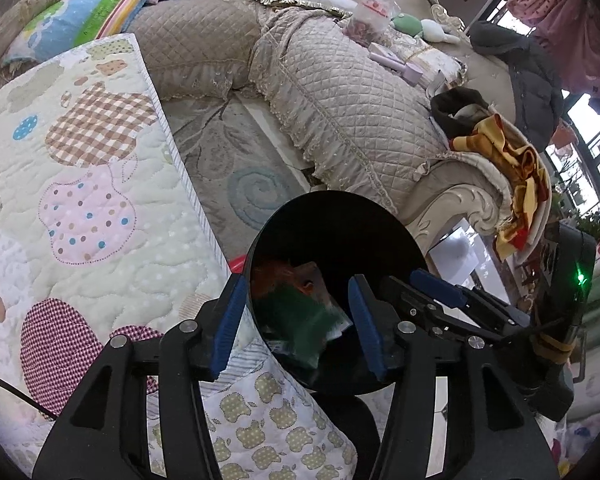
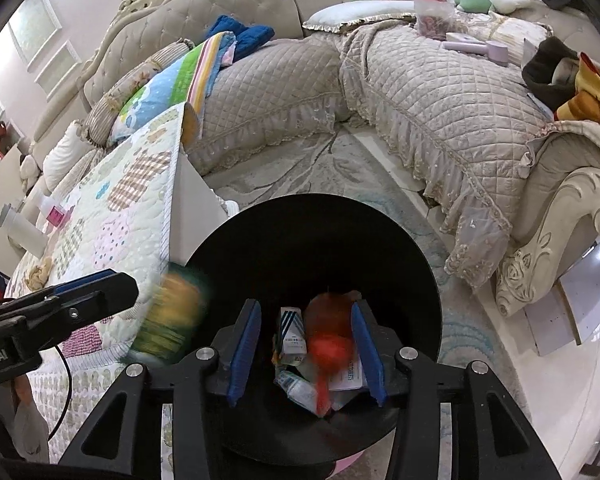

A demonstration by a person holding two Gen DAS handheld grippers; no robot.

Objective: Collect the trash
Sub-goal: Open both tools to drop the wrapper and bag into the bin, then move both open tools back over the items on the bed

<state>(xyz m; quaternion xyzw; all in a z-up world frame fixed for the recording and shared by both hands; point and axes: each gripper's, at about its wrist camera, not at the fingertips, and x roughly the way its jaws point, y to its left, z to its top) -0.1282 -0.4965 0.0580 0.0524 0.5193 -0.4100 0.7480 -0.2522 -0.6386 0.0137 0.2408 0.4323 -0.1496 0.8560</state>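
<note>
Both hand-held grippers, left (image 1: 298,322) and right (image 2: 306,350), hung spread over the bin (image 2: 404,236), wrappers (image 2: 172,316) dropping; next, fetch trash at nine o'clock.

Right gripper (image 2: 306,354) open above black bin (image 2: 260,240), blurred orange wrapper (image 2: 330,332) between its blue pads
</note>
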